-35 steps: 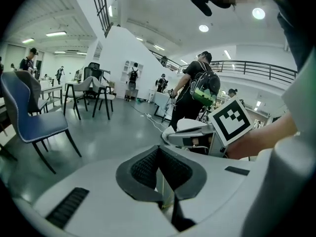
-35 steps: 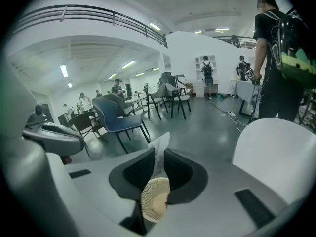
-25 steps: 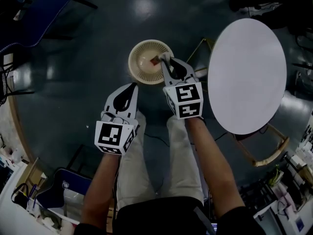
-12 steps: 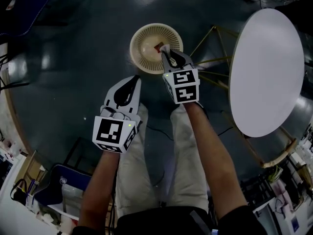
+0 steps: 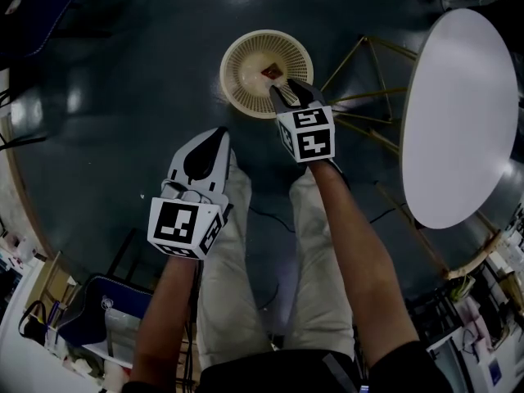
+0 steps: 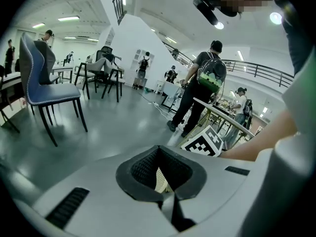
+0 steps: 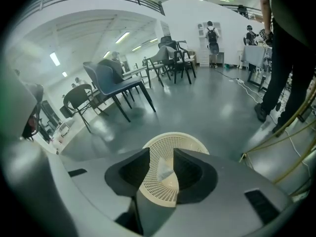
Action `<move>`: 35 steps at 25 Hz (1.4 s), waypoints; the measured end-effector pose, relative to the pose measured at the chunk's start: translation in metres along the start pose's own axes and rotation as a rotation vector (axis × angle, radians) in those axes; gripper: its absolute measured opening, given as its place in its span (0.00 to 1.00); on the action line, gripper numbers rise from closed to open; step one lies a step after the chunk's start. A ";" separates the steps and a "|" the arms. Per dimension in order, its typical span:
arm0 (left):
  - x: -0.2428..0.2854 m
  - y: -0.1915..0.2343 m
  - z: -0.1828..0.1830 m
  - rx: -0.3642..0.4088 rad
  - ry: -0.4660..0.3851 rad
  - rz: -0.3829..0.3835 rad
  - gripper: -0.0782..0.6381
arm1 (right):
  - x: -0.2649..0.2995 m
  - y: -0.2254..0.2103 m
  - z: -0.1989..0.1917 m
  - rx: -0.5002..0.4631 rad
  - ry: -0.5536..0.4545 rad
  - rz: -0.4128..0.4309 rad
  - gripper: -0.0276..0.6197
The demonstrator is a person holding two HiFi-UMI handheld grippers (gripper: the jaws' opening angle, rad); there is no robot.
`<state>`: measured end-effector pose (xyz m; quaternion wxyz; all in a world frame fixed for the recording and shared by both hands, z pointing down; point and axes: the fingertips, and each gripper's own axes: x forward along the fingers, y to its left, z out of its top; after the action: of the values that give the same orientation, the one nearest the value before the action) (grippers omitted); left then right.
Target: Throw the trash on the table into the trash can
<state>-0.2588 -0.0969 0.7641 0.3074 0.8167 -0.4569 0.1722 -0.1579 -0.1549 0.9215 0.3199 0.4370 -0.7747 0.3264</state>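
Observation:
The trash can (image 5: 237,51) is a cream perforated basket on the dark floor, ahead of the person's knees. A small reddish-white scrap of trash (image 5: 270,72) lies inside it. My right gripper (image 5: 291,90) hangs over the can's near rim and its jaws are opening. In the right gripper view the scrap (image 7: 163,169) shows loose between the parted pads, against the can's mesh (image 7: 173,139). My left gripper (image 5: 218,133) hovers lower left of the can, shut and holding nothing. The can's mesh (image 6: 159,180) shows through its jaw pocket. The white oval table (image 5: 463,113) at right is bare.
Brass table legs (image 5: 368,80) slant between the can and the table. A blue chair (image 5: 98,318) stands behind at lower left. More blue chairs (image 7: 116,83) and standing people (image 6: 200,90) fill the room beyond. A cable (image 5: 262,215) runs across the floor by the legs.
The right gripper has moved further over the can and its jaws have parted. The scrap has left the tips and now lies in the can. The left gripper has barely shifted.

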 end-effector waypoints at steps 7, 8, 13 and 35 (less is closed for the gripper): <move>-0.015 0.008 0.012 -0.005 -0.022 0.027 0.12 | -0.016 0.005 0.014 -0.018 -0.020 -0.022 0.26; -0.016 0.007 0.012 -0.003 -0.023 0.028 0.12 | -0.019 0.006 0.015 -0.023 -0.024 -0.021 0.26; -0.016 0.000 0.014 0.005 -0.032 0.025 0.12 | -0.036 0.006 0.020 -0.057 -0.039 -0.016 0.23; -0.079 -0.120 0.160 0.159 -0.132 -0.041 0.12 | -0.275 0.036 0.157 -0.065 -0.296 -0.018 0.07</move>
<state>-0.1979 -0.1041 0.5580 0.2143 0.8574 -0.4442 0.1474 -0.1091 -0.1351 0.6075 0.2192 0.4767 -0.8195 0.2304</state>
